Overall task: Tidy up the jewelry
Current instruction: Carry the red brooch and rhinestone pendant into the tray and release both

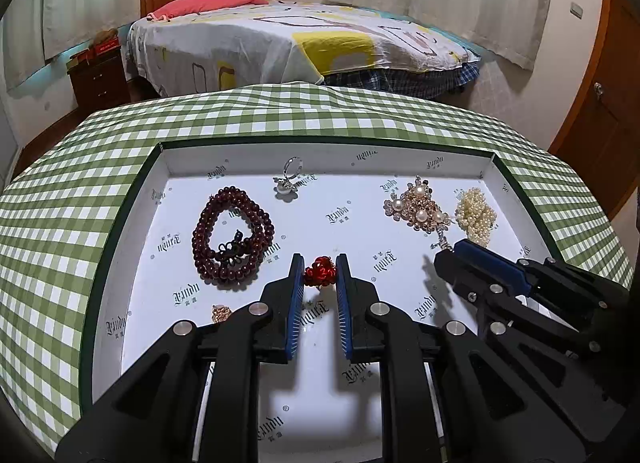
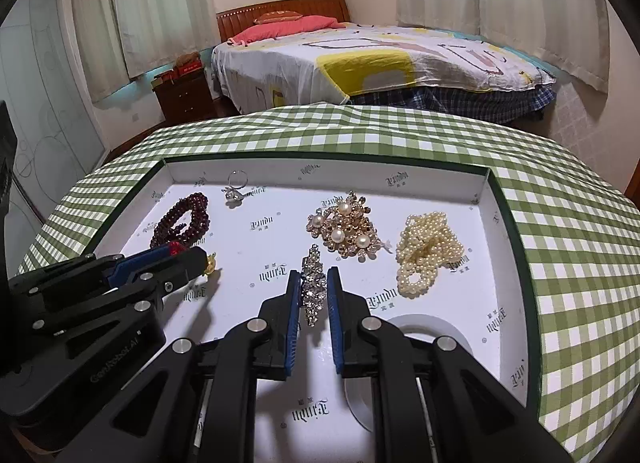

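A shallow white box [image 1: 132, 231] with a dark green rim holds jewelry. My left gripper [image 1: 319, 269] is shut on a small red rose piece [image 1: 319, 271], low over the box floor. My right gripper [image 2: 314, 283] is shut on a long rhinestone clip [image 2: 313, 289]; it also shows in the left wrist view [image 1: 450, 253]. A dark red bead bracelet [image 1: 232, 237] lies at the left, a silver ring [image 1: 289, 179] at the back, a gold pearl brooch [image 2: 346, 231] and a cream pearl cluster [image 2: 428, 255] at the right.
A small gold piece [image 1: 221, 313] lies beside my left fingers. The box sits on a table with a green checked cloth [image 1: 60, 263]. A round white part [image 2: 440, 327] shows at the box's near right. A bed [image 1: 300, 35] and nightstand [image 1: 98, 75] stand beyond.
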Motion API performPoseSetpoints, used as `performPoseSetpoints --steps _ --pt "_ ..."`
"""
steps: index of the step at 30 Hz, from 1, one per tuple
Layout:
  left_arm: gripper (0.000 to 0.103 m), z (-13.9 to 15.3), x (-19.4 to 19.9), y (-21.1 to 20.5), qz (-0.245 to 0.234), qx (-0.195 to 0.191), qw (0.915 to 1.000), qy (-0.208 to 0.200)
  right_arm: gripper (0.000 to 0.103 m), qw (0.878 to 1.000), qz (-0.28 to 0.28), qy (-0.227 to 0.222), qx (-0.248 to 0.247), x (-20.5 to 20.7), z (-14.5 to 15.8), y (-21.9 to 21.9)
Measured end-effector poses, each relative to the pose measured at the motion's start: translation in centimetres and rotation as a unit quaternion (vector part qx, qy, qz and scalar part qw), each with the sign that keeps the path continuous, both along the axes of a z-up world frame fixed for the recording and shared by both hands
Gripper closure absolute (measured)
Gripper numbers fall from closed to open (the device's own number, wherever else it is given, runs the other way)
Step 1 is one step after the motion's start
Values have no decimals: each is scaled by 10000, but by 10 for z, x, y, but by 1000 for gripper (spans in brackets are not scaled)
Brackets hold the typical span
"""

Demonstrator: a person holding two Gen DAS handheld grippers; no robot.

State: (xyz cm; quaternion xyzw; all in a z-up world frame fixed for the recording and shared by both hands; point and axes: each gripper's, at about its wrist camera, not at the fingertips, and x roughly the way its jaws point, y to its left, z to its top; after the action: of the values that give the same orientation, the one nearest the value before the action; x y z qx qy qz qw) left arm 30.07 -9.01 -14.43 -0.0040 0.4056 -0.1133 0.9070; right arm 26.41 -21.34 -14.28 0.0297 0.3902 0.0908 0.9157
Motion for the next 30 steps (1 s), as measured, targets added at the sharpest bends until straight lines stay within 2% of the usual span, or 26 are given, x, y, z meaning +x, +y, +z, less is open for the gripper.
performPoseSetpoints --steps 17,21,23,30 --pt "86 -5 4 -6 -57 54 9999 71 89 10000 1 68 -27 3 -1 -2" --pt "84 -4 4 -5 -49 31 9999 86 82 10000 -4 54 -46 3 -1 -1" --pt "76 -4 3 -3 -32 33 10000 73 81 10000 -10 31 -58 2 1 -2" --pt "72 2 -1 2 25 -15 10000 9 76 9999 -16 -62 -84 0 9 -2"
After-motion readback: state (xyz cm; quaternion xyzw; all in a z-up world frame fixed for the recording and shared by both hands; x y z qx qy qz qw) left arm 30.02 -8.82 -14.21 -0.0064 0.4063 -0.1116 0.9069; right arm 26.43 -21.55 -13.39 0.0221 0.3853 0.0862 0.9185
